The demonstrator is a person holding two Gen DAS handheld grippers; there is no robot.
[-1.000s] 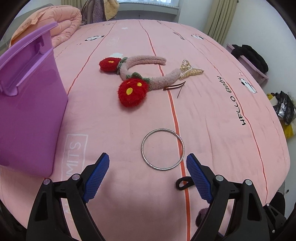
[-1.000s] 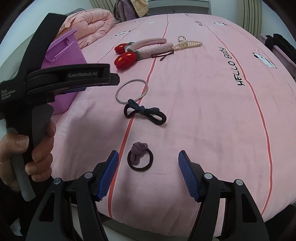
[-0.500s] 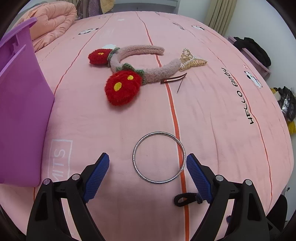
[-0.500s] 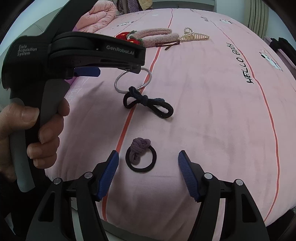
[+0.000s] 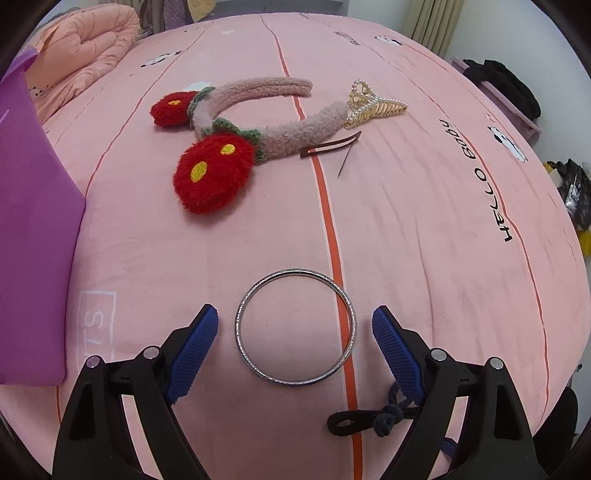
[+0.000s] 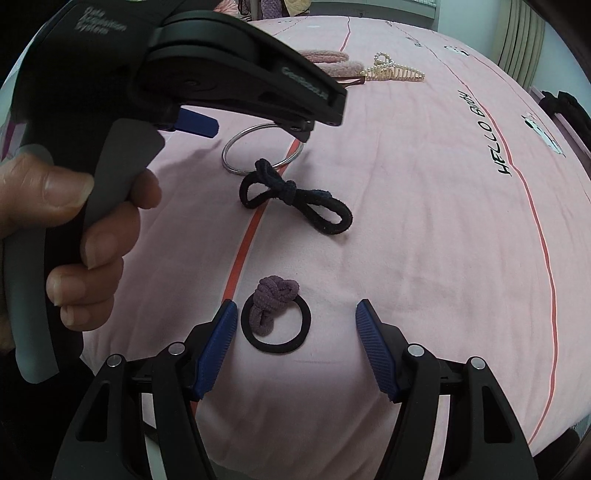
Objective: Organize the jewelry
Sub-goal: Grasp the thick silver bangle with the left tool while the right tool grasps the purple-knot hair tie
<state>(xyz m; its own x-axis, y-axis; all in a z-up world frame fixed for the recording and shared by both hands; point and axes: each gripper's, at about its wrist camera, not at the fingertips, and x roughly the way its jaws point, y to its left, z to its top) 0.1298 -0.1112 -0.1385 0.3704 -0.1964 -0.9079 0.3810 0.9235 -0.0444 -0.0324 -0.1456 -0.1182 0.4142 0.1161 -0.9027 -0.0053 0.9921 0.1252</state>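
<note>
While both grippers hang open and empty over the pink bedspread (image 5: 424, 221), the left gripper (image 5: 295, 332) straddles the silver bangle (image 5: 295, 382); right gripper (image 6: 295, 325) brackets the black hair tie (image 6: 275, 345) nearer than the bangle.

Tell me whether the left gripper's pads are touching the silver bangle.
Apart. The left wrist view shows pink bedspread between the silver bangle and each pad of the left gripper.

A home bedroom: pink bedsheet (image 5: 424, 221), folded quilt (image 5: 85, 48), curtains (image 5: 428, 26).
</note>
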